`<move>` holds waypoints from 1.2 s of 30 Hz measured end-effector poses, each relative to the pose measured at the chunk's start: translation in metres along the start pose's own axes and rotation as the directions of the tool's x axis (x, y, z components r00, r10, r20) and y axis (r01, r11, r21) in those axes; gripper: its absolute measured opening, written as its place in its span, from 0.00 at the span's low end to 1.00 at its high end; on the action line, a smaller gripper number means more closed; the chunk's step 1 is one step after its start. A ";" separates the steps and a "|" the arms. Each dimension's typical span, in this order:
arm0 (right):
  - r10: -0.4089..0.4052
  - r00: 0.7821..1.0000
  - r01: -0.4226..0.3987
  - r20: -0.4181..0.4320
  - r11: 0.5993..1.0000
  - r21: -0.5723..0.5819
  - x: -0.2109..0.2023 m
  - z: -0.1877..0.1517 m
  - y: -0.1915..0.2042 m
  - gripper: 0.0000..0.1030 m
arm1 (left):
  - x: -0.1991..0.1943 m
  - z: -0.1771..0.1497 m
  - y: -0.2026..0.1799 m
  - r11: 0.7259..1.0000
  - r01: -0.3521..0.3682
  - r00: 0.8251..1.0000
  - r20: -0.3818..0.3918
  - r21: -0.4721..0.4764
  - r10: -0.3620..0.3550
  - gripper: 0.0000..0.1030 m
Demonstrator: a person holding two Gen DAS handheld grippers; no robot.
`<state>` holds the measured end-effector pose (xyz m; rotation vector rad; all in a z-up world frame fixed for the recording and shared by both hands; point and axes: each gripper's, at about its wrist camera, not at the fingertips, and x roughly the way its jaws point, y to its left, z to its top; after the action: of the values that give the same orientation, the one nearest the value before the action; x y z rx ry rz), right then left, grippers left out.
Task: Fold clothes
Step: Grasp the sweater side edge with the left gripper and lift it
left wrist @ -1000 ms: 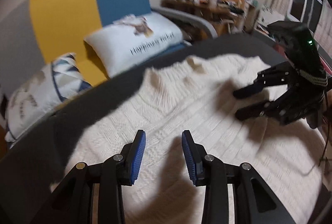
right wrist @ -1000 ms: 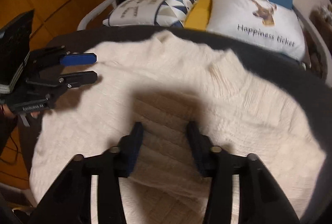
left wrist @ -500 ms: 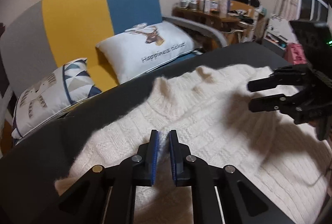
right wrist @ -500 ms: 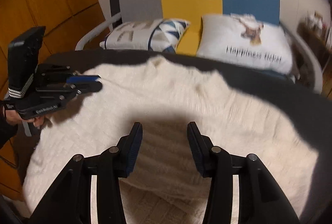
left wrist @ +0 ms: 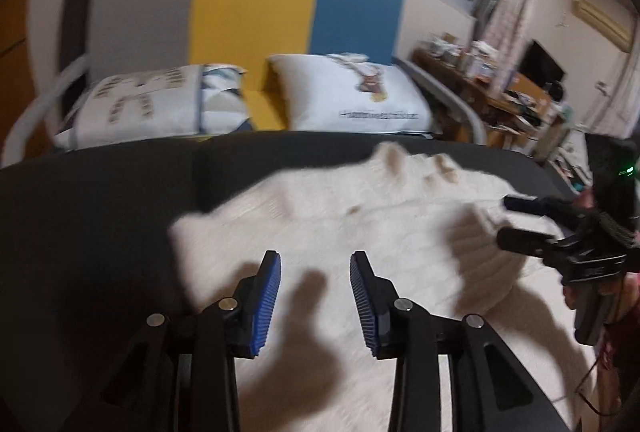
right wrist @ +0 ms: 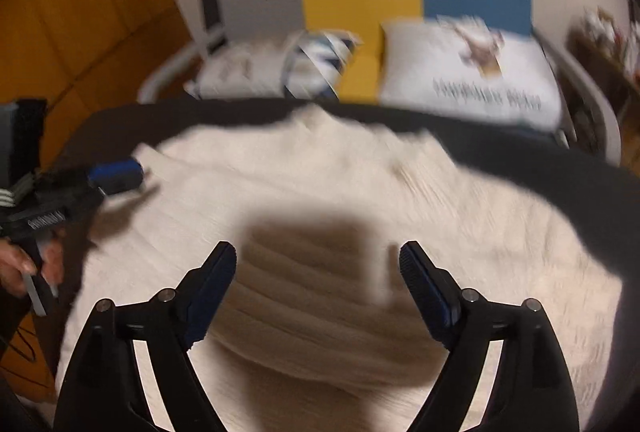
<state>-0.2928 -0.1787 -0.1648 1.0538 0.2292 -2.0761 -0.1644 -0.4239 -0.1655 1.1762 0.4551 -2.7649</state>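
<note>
Cream knit sweater (left wrist: 360, 232) lies spread on a dark worktop (left wrist: 100, 200), covering most of its near and right part; the far edge and left side of the worktop are bare. A thicker ribbed fold of the sweater sits in the middle, under a shadow, in the right wrist view (right wrist: 312, 296).

Left gripper (left wrist: 315, 296) — fingers spread, nothing between the blue pads (left wrist: 266, 304). It hovers over the sweater's left edge, where knit meets dark worktop. I cannot tell whether the tips touch the cloth.

Right gripper (right wrist: 318, 288) — fingers spread wide, empty, set above the ribbed fold. From the left wrist view it shows at the right edge (left wrist: 520, 220), fingers parted, over the sweater's right part, with a hand (left wrist: 576, 296) around its grip.

In the right wrist view the left gripper shows at the far left (right wrist: 120, 176), at the sweater's corner, its fingers overlapping from this angle; a hand (right wrist: 24, 268) holds its handle.

Behind the worktop: a sofa (left wrist: 248, 0) in grey, yellow and blue panels, with two printed cushions (left wrist: 352, 96). Both views are motion-blurred.
</note>
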 end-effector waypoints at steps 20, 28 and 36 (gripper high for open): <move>-0.066 0.998 0.066 -0.004 0.996 -0.059 0.028 -0.014 0.052 1.00 | 0.017 0.005 0.132 0.880 0.211 0.955 -0.102 -0.425 -0.278 0.41; -0.053 0.999 0.053 0.002 0.998 -0.026 0.039 -0.029 0.048 1.00 | 0.050 0.013 0.134 0.818 0.292 0.919 -0.092 -0.495 -0.384 0.27; -0.096 0.995 0.095 -0.012 0.994 -0.052 0.044 -0.031 0.053 1.00 | 0.000 0.010 0.054 0.997 -0.020 0.998 0.057 -0.074 0.025 0.10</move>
<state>-0.2518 -0.2255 -0.2083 1.0460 0.3446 -2.1365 -0.1601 -0.4786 -0.1712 1.0761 0.5293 -2.7296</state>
